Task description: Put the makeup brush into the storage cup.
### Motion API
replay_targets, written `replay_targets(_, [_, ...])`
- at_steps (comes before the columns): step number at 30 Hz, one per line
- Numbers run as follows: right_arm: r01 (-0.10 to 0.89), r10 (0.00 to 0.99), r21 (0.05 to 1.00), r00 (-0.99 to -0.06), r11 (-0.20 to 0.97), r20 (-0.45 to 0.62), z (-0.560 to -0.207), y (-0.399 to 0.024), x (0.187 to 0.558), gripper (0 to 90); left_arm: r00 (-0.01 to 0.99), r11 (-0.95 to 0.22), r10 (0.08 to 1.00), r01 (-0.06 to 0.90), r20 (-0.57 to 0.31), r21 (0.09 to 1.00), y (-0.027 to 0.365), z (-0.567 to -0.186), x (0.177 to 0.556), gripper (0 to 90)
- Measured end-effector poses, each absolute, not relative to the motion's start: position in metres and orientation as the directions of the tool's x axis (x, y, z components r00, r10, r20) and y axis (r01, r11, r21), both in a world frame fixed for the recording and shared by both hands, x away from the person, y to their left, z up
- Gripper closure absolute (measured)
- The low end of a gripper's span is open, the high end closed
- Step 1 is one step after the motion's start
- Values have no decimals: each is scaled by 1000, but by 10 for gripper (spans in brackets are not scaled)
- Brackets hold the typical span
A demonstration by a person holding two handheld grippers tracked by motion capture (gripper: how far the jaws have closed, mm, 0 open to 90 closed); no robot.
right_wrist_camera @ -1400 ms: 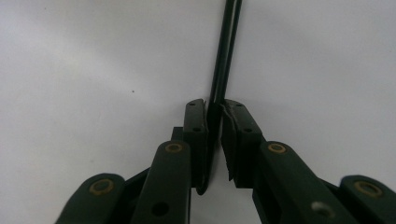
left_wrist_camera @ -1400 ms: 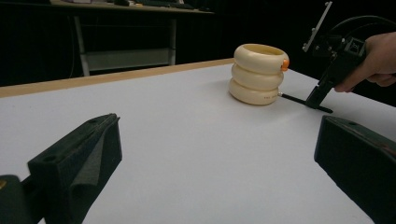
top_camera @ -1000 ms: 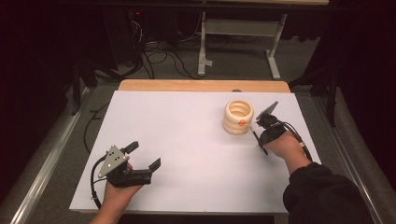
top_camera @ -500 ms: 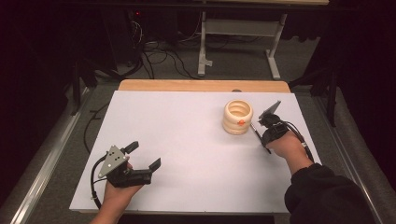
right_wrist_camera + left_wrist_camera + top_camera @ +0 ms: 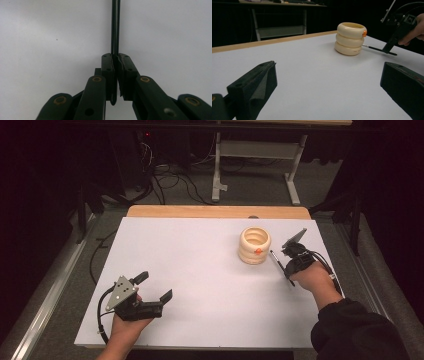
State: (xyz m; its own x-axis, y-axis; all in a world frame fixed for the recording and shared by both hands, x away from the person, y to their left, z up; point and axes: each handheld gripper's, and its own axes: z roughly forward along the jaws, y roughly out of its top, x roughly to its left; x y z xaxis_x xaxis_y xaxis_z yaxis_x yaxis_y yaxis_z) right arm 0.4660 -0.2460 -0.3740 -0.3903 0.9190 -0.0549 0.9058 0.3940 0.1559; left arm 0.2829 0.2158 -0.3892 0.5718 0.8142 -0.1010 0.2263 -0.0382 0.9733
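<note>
The brush (image 5: 114,27) lies low over the table (image 5: 200,270), its tip end toward the cup (image 5: 254,245); its bristles are too small to make out. The right gripper (image 5: 115,60) pinches its handle. The cup's inside looks empty. The left gripper (image 5: 152,287) rests with jaws spread, well apart.

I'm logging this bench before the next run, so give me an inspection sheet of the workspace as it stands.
Surface: white board on a wooden table.
Job's things: thin black brush held low beside the cream ribbed holder; the holder stands upright.
Clutter: nothing seen.
Grippers: right gripper shut on the brush; left gripper open, holding nothing, near the board's front edge.
Cables: one trailing from each gripper; a tangle on the floor behind the table.
Surroundings: dark room, metal table frame beyond.
</note>
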Motion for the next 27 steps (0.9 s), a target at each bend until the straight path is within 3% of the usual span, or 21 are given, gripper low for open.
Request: replay_targets(27, [904, 915, 146, -402, 402, -34, -372, -259, 417, 859, 574, -53, 814, 224, -87, 973, 216, -389, 281, 15])
